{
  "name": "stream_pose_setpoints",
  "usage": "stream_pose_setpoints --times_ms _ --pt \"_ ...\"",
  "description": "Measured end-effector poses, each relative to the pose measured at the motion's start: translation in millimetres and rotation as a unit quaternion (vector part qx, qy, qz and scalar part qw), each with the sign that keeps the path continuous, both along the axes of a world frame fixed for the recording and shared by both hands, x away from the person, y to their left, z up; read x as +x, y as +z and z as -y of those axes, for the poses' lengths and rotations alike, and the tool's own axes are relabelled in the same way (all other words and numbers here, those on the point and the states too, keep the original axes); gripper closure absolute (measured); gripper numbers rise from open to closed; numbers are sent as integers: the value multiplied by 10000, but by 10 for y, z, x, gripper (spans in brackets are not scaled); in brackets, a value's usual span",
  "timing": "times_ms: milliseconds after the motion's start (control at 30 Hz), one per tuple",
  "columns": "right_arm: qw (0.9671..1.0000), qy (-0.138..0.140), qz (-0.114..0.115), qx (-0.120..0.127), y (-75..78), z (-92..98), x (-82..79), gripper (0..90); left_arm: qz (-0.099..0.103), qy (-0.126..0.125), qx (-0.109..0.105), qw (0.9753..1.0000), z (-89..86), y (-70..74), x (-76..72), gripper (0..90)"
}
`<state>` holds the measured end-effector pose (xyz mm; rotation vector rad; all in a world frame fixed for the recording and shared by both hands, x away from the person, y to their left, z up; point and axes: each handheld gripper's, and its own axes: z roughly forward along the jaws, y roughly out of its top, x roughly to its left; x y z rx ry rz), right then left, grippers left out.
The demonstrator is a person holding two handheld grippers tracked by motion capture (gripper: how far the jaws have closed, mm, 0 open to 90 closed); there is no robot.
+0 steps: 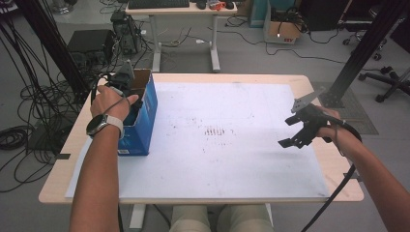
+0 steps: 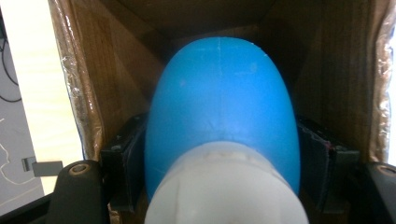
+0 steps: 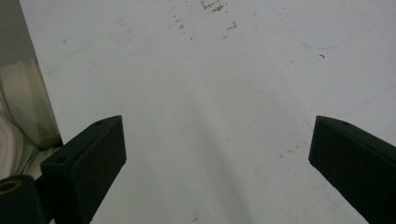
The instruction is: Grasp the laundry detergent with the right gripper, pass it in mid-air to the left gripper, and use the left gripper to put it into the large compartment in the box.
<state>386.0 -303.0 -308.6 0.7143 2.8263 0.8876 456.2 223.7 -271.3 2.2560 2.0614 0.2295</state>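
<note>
A blue cardboard box (image 1: 141,121) stands open at the table's left side. My left gripper (image 1: 129,92) reaches down into it. In the left gripper view its jaws press both sides of a rounded blue bottle (image 2: 222,102) with a white cap (image 2: 224,189), between the box's brown inner walls (image 2: 116,70). Whether the bottle rests on the box's bottom is hidden. My right gripper (image 1: 288,131) hovers over the right part of the white mat (image 1: 232,145). Its jaws stand wide apart with nothing between them, and the right gripper (image 3: 217,154) has bare mat under it.
The white mat covers most of the wooden table (image 1: 60,169) and has faint brown marks (image 1: 215,131) at its middle. Beyond the far edge are a desk (image 1: 183,9), cables (image 1: 29,96) and dark frame posts (image 1: 367,43).
</note>
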Motion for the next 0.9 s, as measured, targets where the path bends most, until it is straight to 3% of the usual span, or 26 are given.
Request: stream_pose_setpoints --times_ms 167,267,367,433,467,600,633,700,733,867,900 --pt "10000 -5 -12 21 -10 -13 5 41 224 9 -141 9996 -39 71 -30 276" --pt "9999 115 71 77 -20 -22 21 41 286 -66 -75 9995 -31 117 -35 244" --pt "9997 173 126 93 -16 -23 28 41 372 -179 -117 9991 -36 215 -49 152" --pt "10000 1 3 13 10 -17 2 41 505 -155 -188 9984 -52 293 -63 110" --pt "10000 -28 3 26 20 -12 1 41 672 -132 -224 9974 -63 383 -86 108" --pt "9998 131 156 49 46 -7 23 41 739 -277 -236 9966 -86 506 -121 101" --pt "9998 125 165 47 64 -8 18 41 779 -280 -225 9963 -88 592 -157 100" --pt "9999 65 129 22 83 -13 4 41 789 -328 -144 9962 -78 635 -176 97" --pt "9997 144 199 48 94 -17 12 41 848 -447 -105 9953 -45 737 -226 97" --pt "9996 162 223 61 119 -40 6 41 947 -619 -192 9934 12 868 -293 99" --pt "9995 201 233 22 129 -40 9 42 1063 -832 -262 9905 74 978 -360 101"
